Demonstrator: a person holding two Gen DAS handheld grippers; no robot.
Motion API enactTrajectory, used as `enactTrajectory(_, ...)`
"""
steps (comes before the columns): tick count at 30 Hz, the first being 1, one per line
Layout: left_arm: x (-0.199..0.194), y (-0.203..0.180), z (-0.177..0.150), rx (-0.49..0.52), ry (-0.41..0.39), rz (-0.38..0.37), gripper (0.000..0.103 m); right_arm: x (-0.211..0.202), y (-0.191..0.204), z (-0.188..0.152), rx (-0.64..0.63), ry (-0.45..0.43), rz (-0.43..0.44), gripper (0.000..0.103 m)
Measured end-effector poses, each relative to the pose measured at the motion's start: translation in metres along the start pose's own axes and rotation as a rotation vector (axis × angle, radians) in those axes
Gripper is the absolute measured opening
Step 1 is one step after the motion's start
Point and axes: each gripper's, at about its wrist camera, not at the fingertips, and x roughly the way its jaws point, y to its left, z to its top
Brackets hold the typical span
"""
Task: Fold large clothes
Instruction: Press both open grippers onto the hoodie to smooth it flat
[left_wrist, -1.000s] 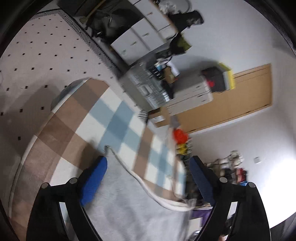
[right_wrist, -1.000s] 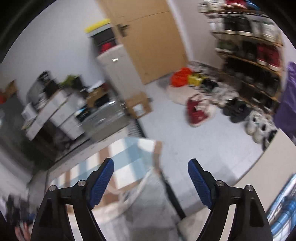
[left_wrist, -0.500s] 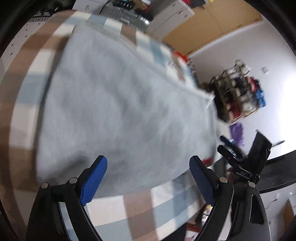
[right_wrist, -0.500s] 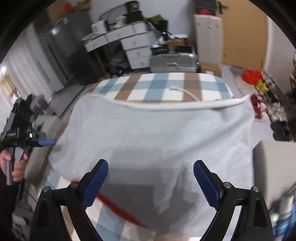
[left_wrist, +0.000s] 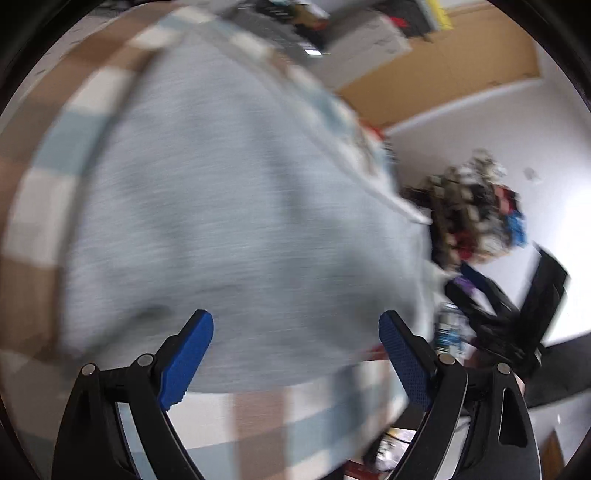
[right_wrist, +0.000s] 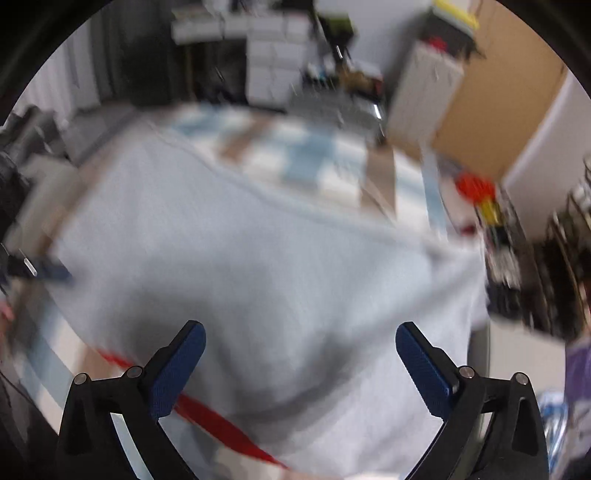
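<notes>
A large pale grey garment lies spread flat on a table with a brown, blue and white checked cloth. Both views are blurred. My left gripper hovers open over the garment's near edge, nothing between its blue pads. In the left wrist view my right gripper shows dark at the right, beyond the garment's side. From its own camera, the right gripper hangs above the garment with its jaws opening and nothing gripped. The left gripper's blue tip shows at the left edge.
A red strip lies by the garment's near edge. Behind the table stand white drawer units, a grey cabinet and a wooden door. A shoe rack stands to the right.
Both cameras have swung from the room down onto the garment, now spread flat on the table. The right jaws stand a little wider. The left jaws look unchanged.
</notes>
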Motion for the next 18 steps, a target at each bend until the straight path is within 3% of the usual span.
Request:
enactTrajectory(4, 0.036, -0.04, 0.009, 0.108, 0.082, -0.112, 0.088, 0.057, -0.017, 0.013, 0.159, 0.218, 0.067, 0.103)
enactTrajectory(7, 0.076, -0.037, 0.009, 0.084, 0.172, -0.044, 0.088, 0.113, -0.051, -0.014, 0.354, 0.367, 0.125, 0.103)
enactTrajectory(9, 0.094, -0.019, 0.004, 0.074, 0.195, -0.024, 0.087, 0.119, -0.046, -0.015, 0.26, 0.323, 0.031, 0.103)
enactTrajectory(12, 0.082, -0.003, 0.001, 0.073, 0.172, -0.125, 0.087, 0.123, -0.038, -0.014, 0.217, 0.334, -0.028, 0.103)
enactTrajectory(13, 0.08, 0.003, -0.001, 0.065, 0.172, -0.151, 0.086, 0.123, -0.04, -0.012, 0.223, 0.351, -0.015, 0.103)
enactTrajectory(16, 0.072, 0.017, 0.002, 0.031, 0.195, -0.157, 0.066, 0.114, -0.058, 0.0, 0.275, 0.389, 0.087, 0.102)
enactTrajectory(18, 0.061, 0.024, 0.009, -0.02, 0.233, -0.156, 0.067, 0.085, -0.07, 0.007, 0.267, 0.296, 0.108, 0.101)
